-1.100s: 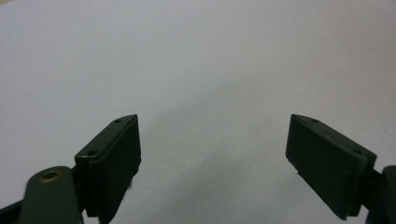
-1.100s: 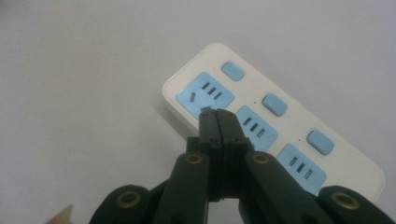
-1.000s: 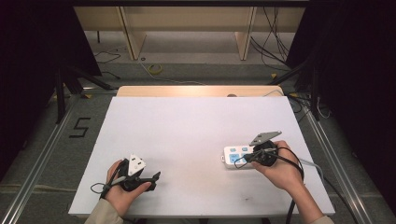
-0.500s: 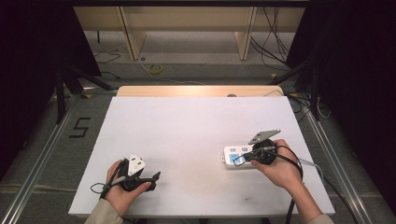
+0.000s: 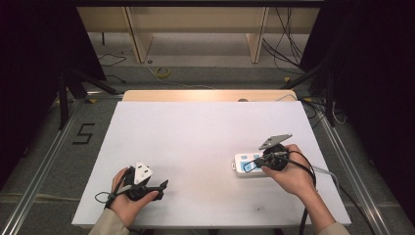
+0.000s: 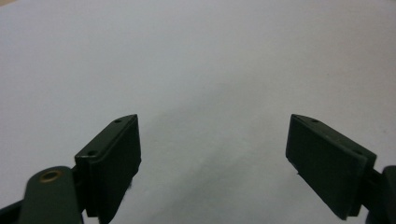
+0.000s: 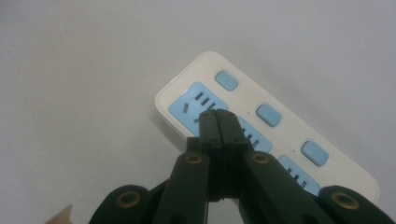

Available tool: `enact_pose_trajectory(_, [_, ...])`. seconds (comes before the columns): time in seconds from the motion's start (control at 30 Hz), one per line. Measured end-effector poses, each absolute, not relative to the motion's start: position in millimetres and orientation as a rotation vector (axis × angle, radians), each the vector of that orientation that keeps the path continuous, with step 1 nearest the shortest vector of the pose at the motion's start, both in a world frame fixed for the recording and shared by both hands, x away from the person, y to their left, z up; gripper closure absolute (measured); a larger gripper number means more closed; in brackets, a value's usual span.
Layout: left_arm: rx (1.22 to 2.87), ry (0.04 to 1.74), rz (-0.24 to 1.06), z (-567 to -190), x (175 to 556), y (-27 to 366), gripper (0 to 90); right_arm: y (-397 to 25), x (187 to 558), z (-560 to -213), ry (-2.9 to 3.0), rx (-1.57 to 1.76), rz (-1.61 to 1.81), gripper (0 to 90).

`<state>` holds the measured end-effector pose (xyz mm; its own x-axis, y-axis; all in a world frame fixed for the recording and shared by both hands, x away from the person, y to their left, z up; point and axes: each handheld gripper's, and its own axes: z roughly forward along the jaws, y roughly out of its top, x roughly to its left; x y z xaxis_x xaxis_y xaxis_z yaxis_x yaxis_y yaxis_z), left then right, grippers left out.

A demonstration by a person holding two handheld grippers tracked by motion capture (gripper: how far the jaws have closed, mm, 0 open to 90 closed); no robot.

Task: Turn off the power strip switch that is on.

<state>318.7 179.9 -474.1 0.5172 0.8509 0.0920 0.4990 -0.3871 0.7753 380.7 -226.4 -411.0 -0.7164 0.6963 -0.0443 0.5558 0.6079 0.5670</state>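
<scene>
A white power strip [image 5: 243, 164] with light-blue sockets and buttons lies flat on the white table [image 5: 205, 137] at the right front. My right gripper [image 5: 253, 165] hovers over its left end. In the right gripper view the jaws are pressed together, and my right gripper [image 7: 218, 114] points at the end socket of the power strip [image 7: 280, 126] with nothing between the jaws. My left gripper [image 5: 163, 185] rests near the front left of the table. In the left gripper view my left gripper [image 6: 212, 154] stands wide open over the bare table surface.
The power strip's grey cable [image 5: 325, 171] runs off the table's right edge. Behind the table is a wooden strip [image 5: 205, 94], then floor with loose cables [image 5: 161, 72]. A metal rail [image 5: 44, 161] runs along the left side.
The right gripper has crept slightly left over the power strip. The left hand and gripper have stayed where they were.
</scene>
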Motion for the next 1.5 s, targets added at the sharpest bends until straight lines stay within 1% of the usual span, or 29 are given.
enact_pose_trajectory(1.5, [2.056,1.095,0.641,-473.6,318.8,179.3,17.8,-213.1,394.0,-407.4,2.579,1.001,0.746,90.0])
